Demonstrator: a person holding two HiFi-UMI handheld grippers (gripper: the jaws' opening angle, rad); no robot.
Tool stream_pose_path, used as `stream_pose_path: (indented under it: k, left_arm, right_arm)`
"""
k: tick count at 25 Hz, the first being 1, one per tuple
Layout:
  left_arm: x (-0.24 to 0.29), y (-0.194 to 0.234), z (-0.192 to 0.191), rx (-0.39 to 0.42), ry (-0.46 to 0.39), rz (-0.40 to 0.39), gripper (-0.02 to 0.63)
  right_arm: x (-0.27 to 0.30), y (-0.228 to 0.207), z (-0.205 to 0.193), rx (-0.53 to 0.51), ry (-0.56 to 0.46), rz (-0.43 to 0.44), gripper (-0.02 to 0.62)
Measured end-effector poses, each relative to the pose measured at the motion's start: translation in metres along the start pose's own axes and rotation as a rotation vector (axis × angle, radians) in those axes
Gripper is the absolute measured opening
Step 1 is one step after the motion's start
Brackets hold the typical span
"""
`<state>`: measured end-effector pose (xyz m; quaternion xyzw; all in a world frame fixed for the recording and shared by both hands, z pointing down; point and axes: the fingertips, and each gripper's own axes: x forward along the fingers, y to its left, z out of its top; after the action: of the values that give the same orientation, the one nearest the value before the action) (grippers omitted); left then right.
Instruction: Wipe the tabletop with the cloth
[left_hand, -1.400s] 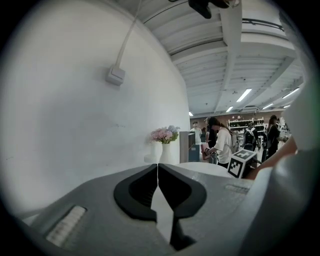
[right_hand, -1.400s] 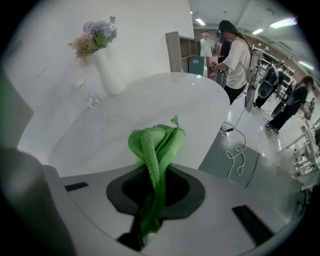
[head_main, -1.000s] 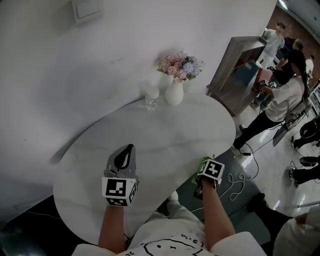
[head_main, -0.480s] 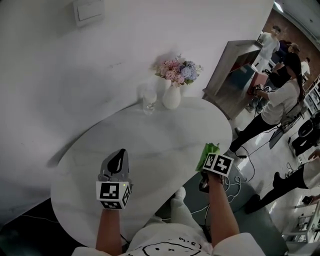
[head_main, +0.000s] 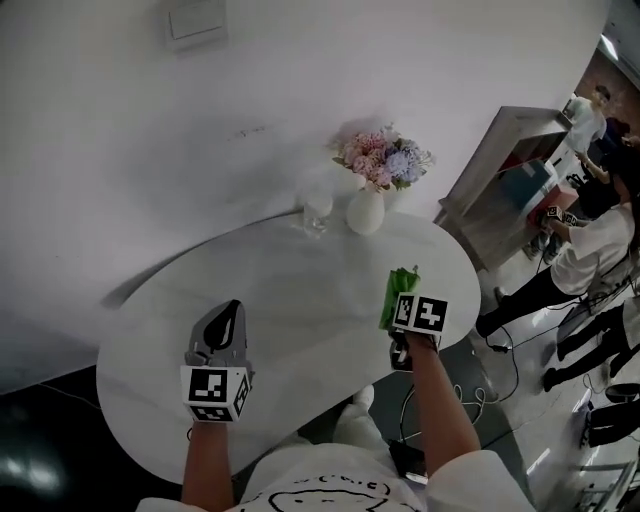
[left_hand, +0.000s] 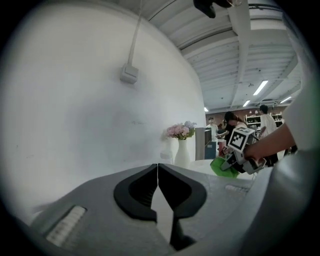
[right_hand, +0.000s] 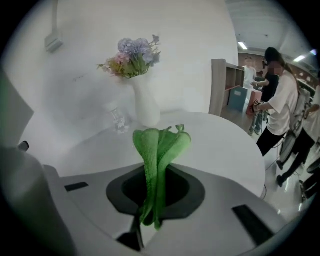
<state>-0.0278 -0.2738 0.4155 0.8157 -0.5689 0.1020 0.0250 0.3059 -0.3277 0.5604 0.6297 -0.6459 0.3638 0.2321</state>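
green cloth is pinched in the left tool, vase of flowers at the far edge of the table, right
Wrong tool: the right gripper view shows the green cloth pinched in the right tool; the left tool is shut, empty. The vase of flowers is at the far edge of the table.

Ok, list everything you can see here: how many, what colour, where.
table: one, white, oval, against the wall.
vase: one, white, table's far edge.
flowers: one bunch, pink and blue, in the vase.
glass: one, clear, left of the vase.
cloth: one, green, pinched in the right tool.
switch plate: one, white, on the wall.
cabinet: one, grey-brown, right of the table.
people: several, far right.
left tool: one, grey, shut, empty, over the table.
right tool: one, grey, shut on the cloth.
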Motion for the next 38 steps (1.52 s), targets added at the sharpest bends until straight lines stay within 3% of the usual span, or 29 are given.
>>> stream_pose_path:
  k: [5, 22, 28, 31, 38]
  left_arm:
    - [0.011, -0.008, 0.006, 0.018, 0.017, 0.060, 0.020]
    - [0.059, -0.044, -0.010, 0.004, 0.115, 0.210, 0.020]
    - [0.073, -0.055, -0.009, 0.013, 0.145, 0.235, 0.020]
    - [0.078, -0.063, -0.006, 0.029, 0.156, 0.236, 0.020]
    - [0.084, -0.078, -0.002, 0.045, 0.167, 0.249, 0.020]
  right_arm:
    - [0.035, -0.006, 0.022, -0.068, 0.037, 0.042, 0.043]
    - [0.146, -0.025, 0.075, -0.153, 0.139, 0.147, 0.043]
    - [0.168, -0.032, 0.102, -0.186, 0.155, 0.091, 0.044]
    - [0.174, -0.034, 0.110, -0.155, 0.154, 0.056, 0.044]
    - [0.173, -0.042, 0.108, 0.084, 0.154, -0.012, 0.046]
